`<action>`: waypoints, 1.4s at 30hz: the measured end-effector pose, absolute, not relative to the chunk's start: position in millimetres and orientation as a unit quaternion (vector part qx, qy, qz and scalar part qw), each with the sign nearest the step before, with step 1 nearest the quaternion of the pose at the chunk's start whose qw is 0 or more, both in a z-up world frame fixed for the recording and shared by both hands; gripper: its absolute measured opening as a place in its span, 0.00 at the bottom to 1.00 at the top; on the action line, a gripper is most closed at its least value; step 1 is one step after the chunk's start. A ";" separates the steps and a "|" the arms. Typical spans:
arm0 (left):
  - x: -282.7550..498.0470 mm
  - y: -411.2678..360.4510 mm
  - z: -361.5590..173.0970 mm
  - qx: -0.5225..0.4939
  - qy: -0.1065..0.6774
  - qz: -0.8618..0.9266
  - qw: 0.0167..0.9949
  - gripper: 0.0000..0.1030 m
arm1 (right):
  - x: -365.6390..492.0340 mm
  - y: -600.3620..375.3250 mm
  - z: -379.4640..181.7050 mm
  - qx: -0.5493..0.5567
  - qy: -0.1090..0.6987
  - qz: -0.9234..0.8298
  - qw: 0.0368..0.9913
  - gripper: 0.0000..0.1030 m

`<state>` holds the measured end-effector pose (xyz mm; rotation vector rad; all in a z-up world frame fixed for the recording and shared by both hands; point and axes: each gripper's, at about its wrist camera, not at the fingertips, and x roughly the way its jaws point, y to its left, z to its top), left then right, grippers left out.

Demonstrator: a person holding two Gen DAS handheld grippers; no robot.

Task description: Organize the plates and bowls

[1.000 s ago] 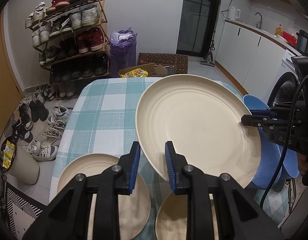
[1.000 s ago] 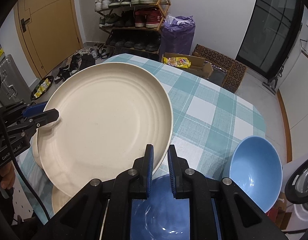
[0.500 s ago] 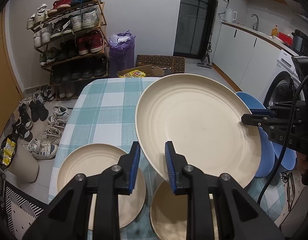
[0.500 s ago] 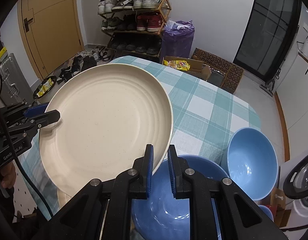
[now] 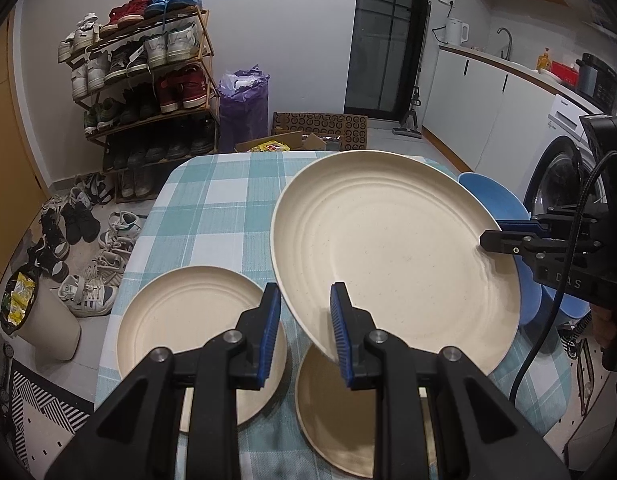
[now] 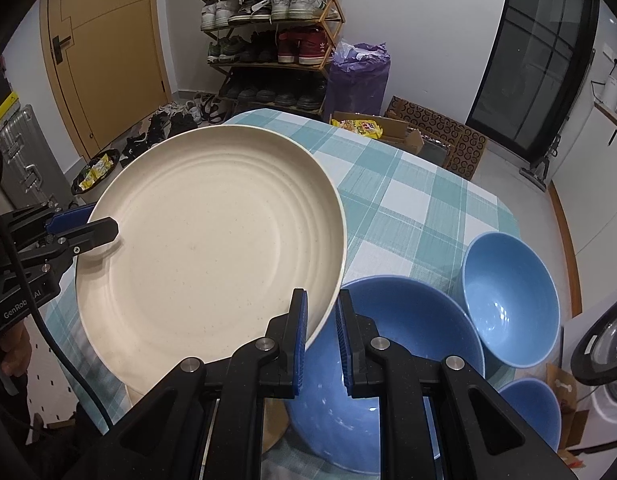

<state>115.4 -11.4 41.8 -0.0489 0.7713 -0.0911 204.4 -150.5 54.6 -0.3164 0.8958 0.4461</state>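
Progress partial: I am carrying the large ribbed cream plate (image 5: 392,248) above the checked tablecloth (image 5: 212,216), left gripper (image 5: 304,334) and right gripper (image 6: 321,334) both clenching its rim, while two smaller cream plates (image 5: 188,312) and blue bowls (image 6: 512,292) are waiting unstacked.

**Plates and bowls: current layout**

Large cream plate (image 5: 392,240), ridged rings inside, up off the desk (image 5: 212,208), tilted, rim clamped on opposite sides by both grippers. Under it: a medium cream plate (image 5: 188,320) flat on the desk at left, a smaller cream plate (image 5: 332,408) flat, partly hidden. Three blue bowls upright at right: large bowl (image 6: 408,344), medium bowl (image 6: 508,296) just beside it, small bowl (image 6: 528,412) nearest the edge.
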 end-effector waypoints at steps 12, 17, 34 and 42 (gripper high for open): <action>91.9 -17.1 32.7 -0.019 0.375 -0.044 0.926 0.23 | 176.4 -156.1 40.6 -0.143 0.426 0.212 0.868 0.14; 87.4 -17.1 31.2 -0.018 0.373 -0.044 0.926 0.23 | 166.3 -156.1 34.1 -0.145 0.427 0.212 0.867 0.14; 61.7 -8.7 17.9 -0.018 0.376 -0.043 0.926 0.23 | 144.9 -147.6 24.4 -0.146 0.425 0.218 0.866 0.14; 52.4 -5.5 11.5 -0.016 0.376 -0.040 0.925 0.23 | 135.8 -143.3 17.5 -0.146 0.427 0.219 0.865 0.15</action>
